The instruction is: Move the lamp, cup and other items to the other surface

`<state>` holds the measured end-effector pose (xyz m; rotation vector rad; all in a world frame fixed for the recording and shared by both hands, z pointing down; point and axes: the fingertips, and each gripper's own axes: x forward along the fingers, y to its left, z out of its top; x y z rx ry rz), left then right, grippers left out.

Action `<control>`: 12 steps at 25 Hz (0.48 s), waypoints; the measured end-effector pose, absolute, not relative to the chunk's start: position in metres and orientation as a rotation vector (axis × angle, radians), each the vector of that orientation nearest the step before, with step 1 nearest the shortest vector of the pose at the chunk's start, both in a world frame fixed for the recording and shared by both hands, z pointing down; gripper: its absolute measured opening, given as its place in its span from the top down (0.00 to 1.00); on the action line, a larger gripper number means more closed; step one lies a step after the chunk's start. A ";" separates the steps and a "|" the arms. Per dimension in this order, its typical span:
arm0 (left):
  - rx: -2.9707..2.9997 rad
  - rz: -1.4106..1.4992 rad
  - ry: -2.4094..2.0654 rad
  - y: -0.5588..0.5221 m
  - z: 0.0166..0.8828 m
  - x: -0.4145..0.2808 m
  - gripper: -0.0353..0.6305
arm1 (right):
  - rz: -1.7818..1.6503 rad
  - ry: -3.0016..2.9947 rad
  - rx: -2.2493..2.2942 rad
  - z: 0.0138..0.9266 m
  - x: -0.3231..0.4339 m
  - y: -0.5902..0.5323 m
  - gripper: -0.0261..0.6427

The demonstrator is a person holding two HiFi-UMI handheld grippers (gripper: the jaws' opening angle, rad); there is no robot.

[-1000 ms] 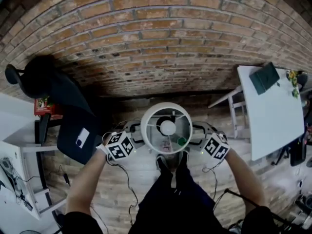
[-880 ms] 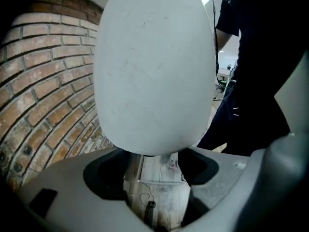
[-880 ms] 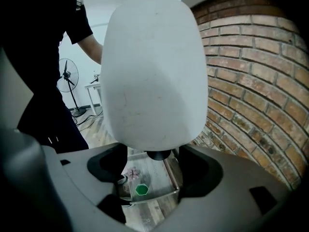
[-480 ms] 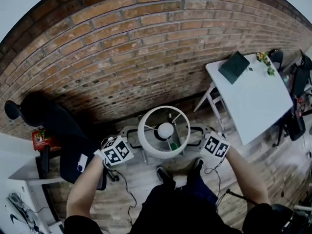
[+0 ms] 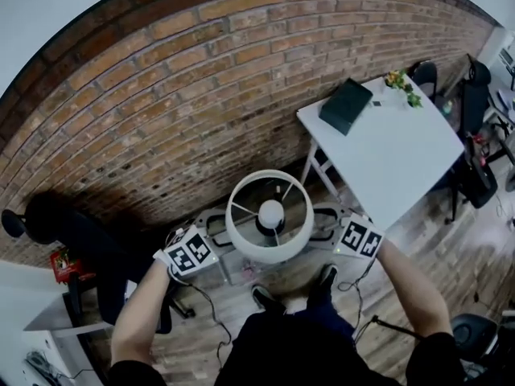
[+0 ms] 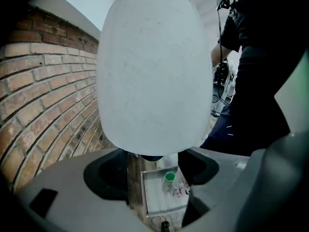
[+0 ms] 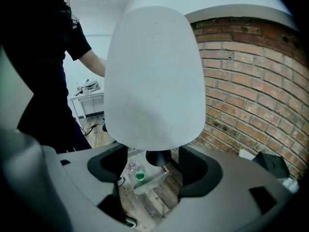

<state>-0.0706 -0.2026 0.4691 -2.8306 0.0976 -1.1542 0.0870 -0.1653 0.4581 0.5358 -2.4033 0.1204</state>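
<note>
In the head view the lamp (image 5: 269, 215) is up off the floor near the table (image 5: 402, 159), between left gripper (image 5: 216, 230) and right gripper (image 5: 328, 225). The left gripper view shows wide jaws clamped on the lamp (image 6: 154, 66). The right gripper view shows the same grasp on it.

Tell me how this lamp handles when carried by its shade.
The lamp is probably light, since the left gripper and right gripper lift it by the shade alone. The thin shade may flex or dent under pressure. With its dark base hanging below, it could swing or tip when set down.
</note>
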 end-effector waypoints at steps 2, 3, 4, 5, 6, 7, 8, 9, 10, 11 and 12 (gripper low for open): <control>-2.825 -1.145 0.094 -0.205 0.463 -0.044 0.47 | 0.116 -2.404 0.556 0.452 0.113 -0.166 0.46; -2.825 -1.141 0.094 -0.206 0.460 -0.030 0.47 | 0.117 -2.401 0.564 0.449 0.126 -0.166 0.46; -2.824 -1.140 0.093 -0.206 0.457 -0.016 0.47 | 0.114 -2.398 0.564 0.447 0.140 -0.166 0.46; -2.822 -1.140 0.092 -0.208 0.455 -0.002 0.47 | 0.110 -2.396 0.560 0.444 0.154 -0.167 0.46; -2.821 -1.140 0.091 -0.209 0.452 0.013 0.47 | 0.108 -2.395 0.558 0.441 0.168 -0.168 0.46; -2.822 -1.139 0.090 -0.211 0.450 0.028 0.47 | 0.110 -2.395 0.557 0.438 0.183 -0.170 0.46; -2.825 -1.136 0.090 -0.213 0.447 0.043 0.47 | 0.109 -2.395 0.556 0.435 0.199 -0.172 0.46; -2.828 -1.131 0.091 -0.215 0.445 0.059 0.47 | 0.107 -2.394 0.554 0.433 0.215 -0.174 0.46; -2.832 -1.127 0.094 -0.217 0.443 0.075 0.47 | 0.105 -2.394 0.555 0.430 0.230 -0.176 0.46; -2.833 -1.123 0.096 -0.219 0.442 0.091 0.47 | 0.105 -2.393 0.560 0.429 0.246 -0.177 0.46; -2.831 -1.121 0.097 -0.221 0.441 0.108 0.47 | 0.107 -2.392 0.568 0.427 0.263 -0.179 0.46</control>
